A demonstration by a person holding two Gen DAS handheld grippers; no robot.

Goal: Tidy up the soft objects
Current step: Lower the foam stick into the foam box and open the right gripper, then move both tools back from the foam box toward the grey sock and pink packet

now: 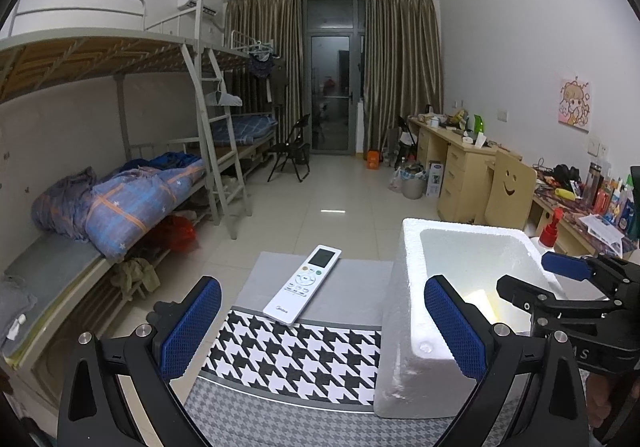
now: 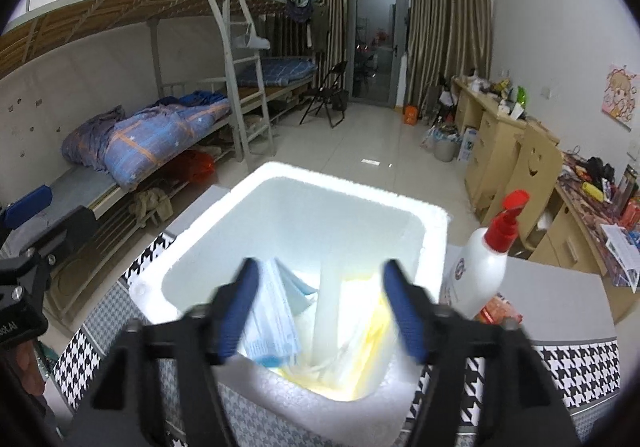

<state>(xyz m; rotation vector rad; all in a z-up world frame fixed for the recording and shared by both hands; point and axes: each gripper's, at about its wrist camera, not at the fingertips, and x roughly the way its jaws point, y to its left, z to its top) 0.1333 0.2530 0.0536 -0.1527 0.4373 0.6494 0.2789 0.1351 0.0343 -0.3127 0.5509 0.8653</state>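
One white foam box (image 2: 424, 247) stands on the table (image 1: 360, 279), which wears a houndstooth cloth in black, white and grey; the box is open at the top, and inside it lie two kinds of soft thing: one pack of blue face masks (image 2: 272, 311) toward the left wall, tilted on edge, and one pale yellow plastic-wrapped bundle (image 2: 360, 343) on the bottom beside it, the two touching; how many masks the pack holds cannot be told

The right gripper (image 2: 320, 299) hangs over the near rim of the box, its two blue pads spread wide apart and pressing on nothing; the mask pack sits just beside the left pad (image 2: 240, 307), free of it; the picture is blurred here

The left gripper (image 1: 320, 331) hovers over the cloth to the left of the box, its two blue-padded fingers (image 1: 192, 327) wide apart and empty; between them, farther off, lies one white remote control (image 1: 304, 283), flat on the grey part of the table, apart from the box

One white spray bottle (image 2: 476, 271) with a red trigger head stands upright just right of the box; one red packet (image 2: 500, 307) lies at its foot
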